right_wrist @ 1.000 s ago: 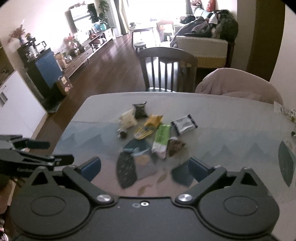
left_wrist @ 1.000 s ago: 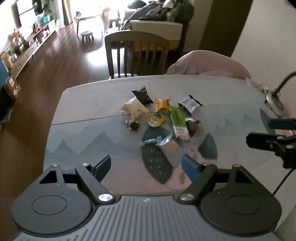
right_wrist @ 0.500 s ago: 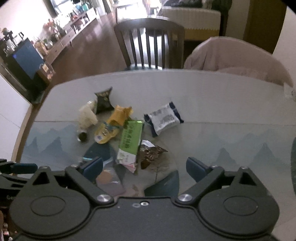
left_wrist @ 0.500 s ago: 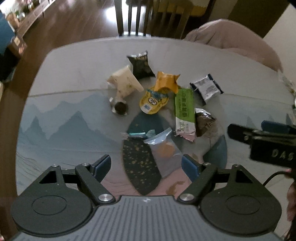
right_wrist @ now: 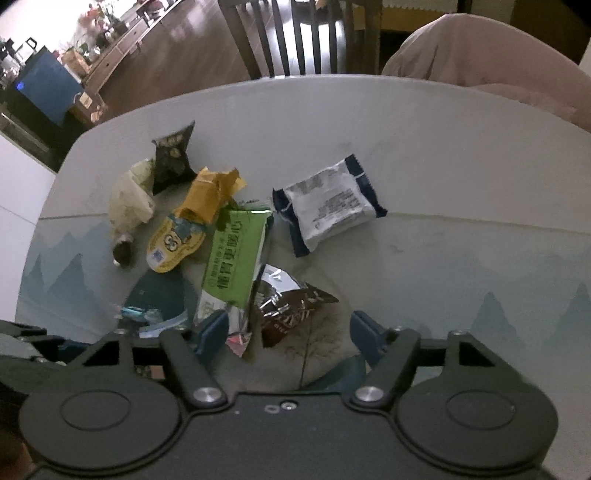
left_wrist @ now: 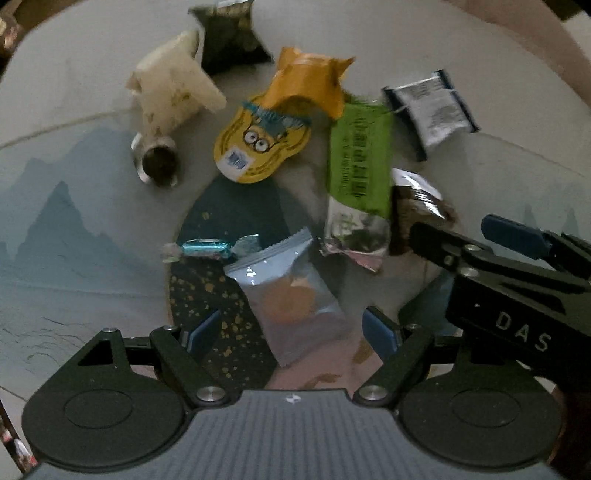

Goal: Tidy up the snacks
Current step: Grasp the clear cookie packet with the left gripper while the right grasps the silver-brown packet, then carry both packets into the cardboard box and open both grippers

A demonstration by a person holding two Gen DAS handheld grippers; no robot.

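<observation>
A heap of snacks lies on the table. My left gripper is open, its jaws on either side of a pale blue packet with an orange biscuit. Beyond lie a teal-wrapped candy, a green bar, a yellow Minion pouch, an orange wrapper, a cream packet, a dark packet and a white-and-navy packet. My right gripper is open, low over a brown foil packet, beside the green bar.
The table has a pale cloth with blue mountain print. A dark wooden chair and a pink-covered seat stand at its far edge. The right gripper shows at the right of the left wrist view.
Both grippers have moved forward and down towards the snack heap. The left now straddles the pale blue packet; the right is over the brown foil packet. Both stay open.
</observation>
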